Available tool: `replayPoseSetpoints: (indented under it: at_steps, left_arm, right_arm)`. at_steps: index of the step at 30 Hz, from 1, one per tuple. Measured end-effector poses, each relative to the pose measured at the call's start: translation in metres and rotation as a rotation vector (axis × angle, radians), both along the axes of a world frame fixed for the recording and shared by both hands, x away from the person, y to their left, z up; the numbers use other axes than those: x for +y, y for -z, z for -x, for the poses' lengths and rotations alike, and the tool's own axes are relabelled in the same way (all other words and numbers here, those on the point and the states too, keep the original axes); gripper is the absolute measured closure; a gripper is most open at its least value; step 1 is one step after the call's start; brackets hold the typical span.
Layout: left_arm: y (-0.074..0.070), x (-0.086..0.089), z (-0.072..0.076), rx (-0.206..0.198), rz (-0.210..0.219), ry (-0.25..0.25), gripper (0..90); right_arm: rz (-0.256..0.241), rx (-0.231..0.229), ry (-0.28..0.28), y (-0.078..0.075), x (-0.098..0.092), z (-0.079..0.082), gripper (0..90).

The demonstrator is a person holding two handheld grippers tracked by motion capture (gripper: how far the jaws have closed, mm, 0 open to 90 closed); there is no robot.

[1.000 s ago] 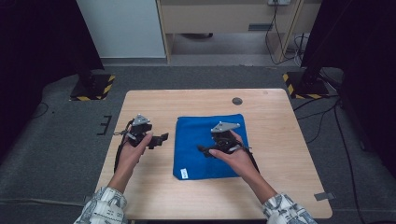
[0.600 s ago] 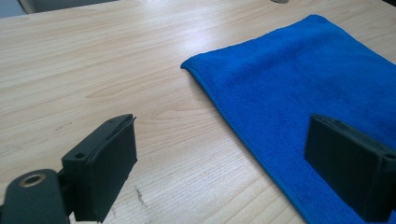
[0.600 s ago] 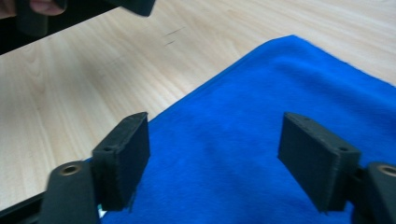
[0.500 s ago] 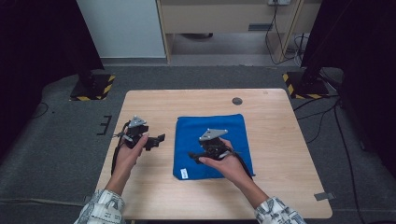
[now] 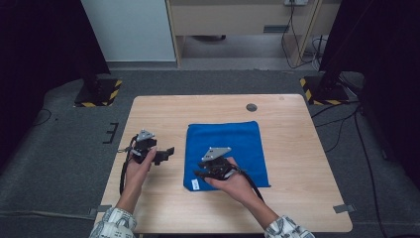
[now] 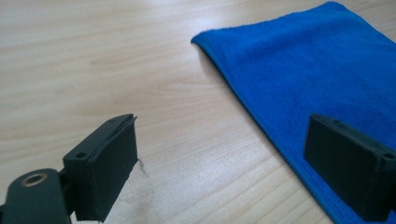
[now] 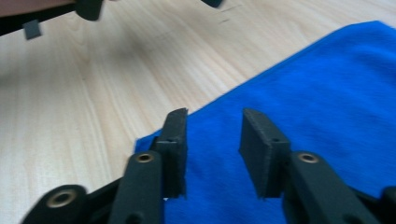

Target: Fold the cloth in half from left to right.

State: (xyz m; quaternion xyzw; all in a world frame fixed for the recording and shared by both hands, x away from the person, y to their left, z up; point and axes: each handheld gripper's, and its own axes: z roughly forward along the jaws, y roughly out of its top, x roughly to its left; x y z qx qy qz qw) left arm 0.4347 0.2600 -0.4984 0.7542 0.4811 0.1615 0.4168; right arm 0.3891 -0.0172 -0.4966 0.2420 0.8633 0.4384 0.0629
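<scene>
Each black claw, left [image 5: 170, 150] and right [image 5: 197, 173], bore a grey three-cornered plate on top and trailed a black cable. The jaws showed brass-ringed screw holes. The sleeves were pale and dark-patterned.

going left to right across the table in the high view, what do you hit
left gripper → blue cloth, with the right gripper over its near left part → bare wooden table out to the right edge

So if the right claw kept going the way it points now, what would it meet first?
Most likely the near-left corner of the blue cloth: the right claw hangs open just above it, aimed down at it, with bare table beyond.
</scene>
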Motion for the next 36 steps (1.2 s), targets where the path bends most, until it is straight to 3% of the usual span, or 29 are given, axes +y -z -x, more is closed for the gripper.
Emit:
replayPoseSetpoints:
  at_steps: [5,11,17,21,24,27,32,36]
  left_arm:
    - [0.006,0.001,0.001,0.006,-0.026,0.003,9.3]
    - [0.010,0.005,0.004,0.026,-0.018,-0.001,9.3]
    - [0.011,0.005,0.007,0.013,-0.044,0.002,9.3]
    - [0.011,0.005,0.006,0.007,-0.046,0.004,9.3]
    - [0.013,0.003,0.008,0.006,-0.042,0.006,9.3]
    - [0.013,0.000,0.009,0.001,-0.056,0.013,9.3]
    - [0.013,0.000,0.011,0.005,-0.059,0.023,9.5]
    - [0.011,0.002,0.010,-0.003,-0.042,0.026,9.7]
  right_arm:
    - [0.015,0.007,-0.038,0.006,0.012,0.011,70.0]
    - [0.030,0.016,-0.072,0.016,0.025,0.024,68.6]
    - [0.066,0.004,-0.079,0.023,0.038,0.030,66.1]
    - [0.101,0.000,-0.072,0.028,0.042,0.030,70.2]
    - [0.104,0.011,-0.065,0.030,0.042,0.031,78.3]
    - [0.087,0.033,-0.073,0.029,0.042,0.031,88.6]
    - [0.041,0.042,-0.068,0.023,0.042,0.034,89.1]
    - [0.033,0.046,-0.068,0.018,0.043,0.038,89.1]
